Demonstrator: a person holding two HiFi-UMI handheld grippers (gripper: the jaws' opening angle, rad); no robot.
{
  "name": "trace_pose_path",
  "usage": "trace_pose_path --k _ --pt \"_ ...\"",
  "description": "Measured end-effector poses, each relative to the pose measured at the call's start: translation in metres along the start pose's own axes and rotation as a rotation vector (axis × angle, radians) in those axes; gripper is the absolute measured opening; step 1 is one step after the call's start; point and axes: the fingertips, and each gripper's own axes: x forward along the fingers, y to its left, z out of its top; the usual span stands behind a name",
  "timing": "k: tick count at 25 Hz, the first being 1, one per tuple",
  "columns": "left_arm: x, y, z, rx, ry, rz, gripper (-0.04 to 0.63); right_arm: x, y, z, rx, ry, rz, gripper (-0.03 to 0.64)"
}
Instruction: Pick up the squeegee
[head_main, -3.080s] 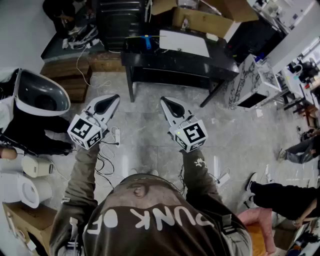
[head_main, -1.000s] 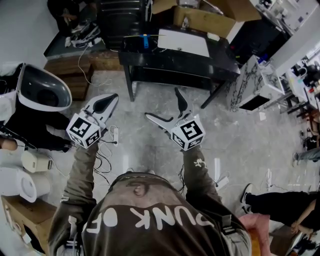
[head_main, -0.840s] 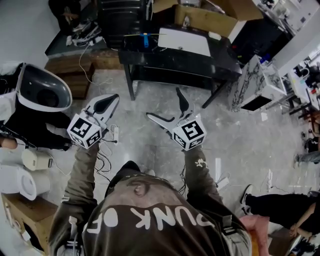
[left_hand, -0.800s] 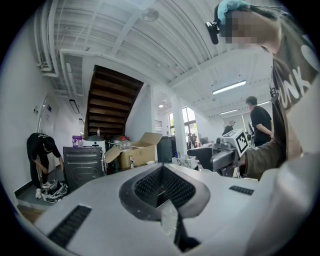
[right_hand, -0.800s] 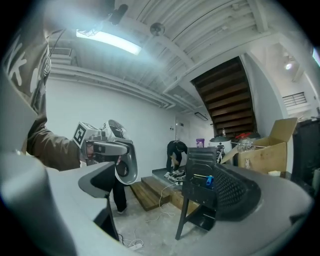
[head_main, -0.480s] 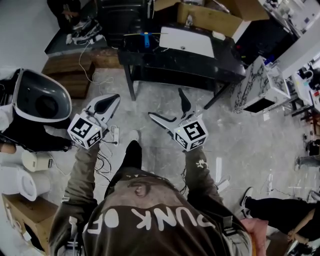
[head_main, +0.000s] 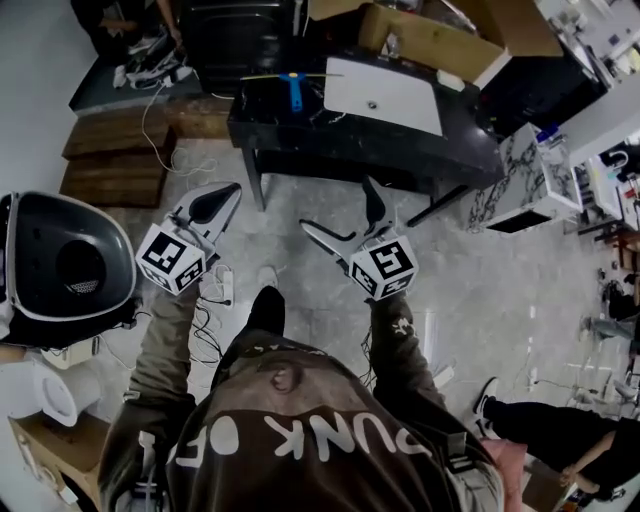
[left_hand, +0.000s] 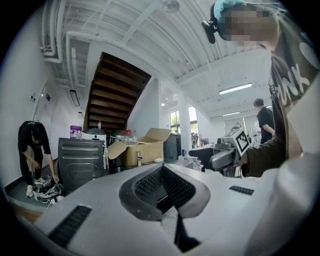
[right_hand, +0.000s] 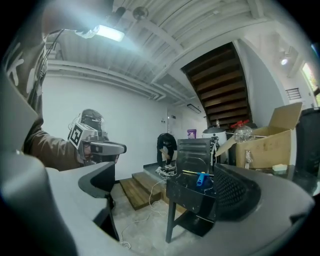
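The squeegee has a blue handle and a thin yellowish blade. It lies at the far left end of the black table. It also shows in the right gripper view as the squeegee on the black table, straight ahead between the jaws. My right gripper is open and empty above the floor, short of the table's front edge. My left gripper is shut with nothing in it, level with the right one and further left. In the left gripper view the left gripper has its jaws pressed together.
A white board lies on the table beside the squeegee. Cardboard boxes stand behind it. Wooden steps with cables are at the left, a grey pod-shaped shell nearer left, and a marbled cabinet at the right.
My right gripper opened after the earliest frame and has stayed open. The person has stepped forward, so the table and squeegee are now closer. The left gripper stays shut.
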Motion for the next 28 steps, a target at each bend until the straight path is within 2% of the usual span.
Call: trace_pose_path --k 8,15,19,28 --pt "0.055 0.11 -0.006 -0.023 0.01 -0.039 0.003 0.109 -0.059 0.011 0.02 0.046 -0.044 0.595" --pt "0.092 0.179 -0.017 -0.051 0.012 -0.071 0.003 0.185 -0.103 0.014 0.033 0.073 -0.096 0.595" --pt "0.109 0.208 -0.025 -0.065 0.018 -0.081 0.003 0.224 -0.125 0.008 0.044 0.091 -0.118 0.595" --pt "0.131 0.235 -0.036 -0.06 0.029 -0.08 0.003 0.282 -0.18 -0.032 0.064 0.169 -0.203 0.595"
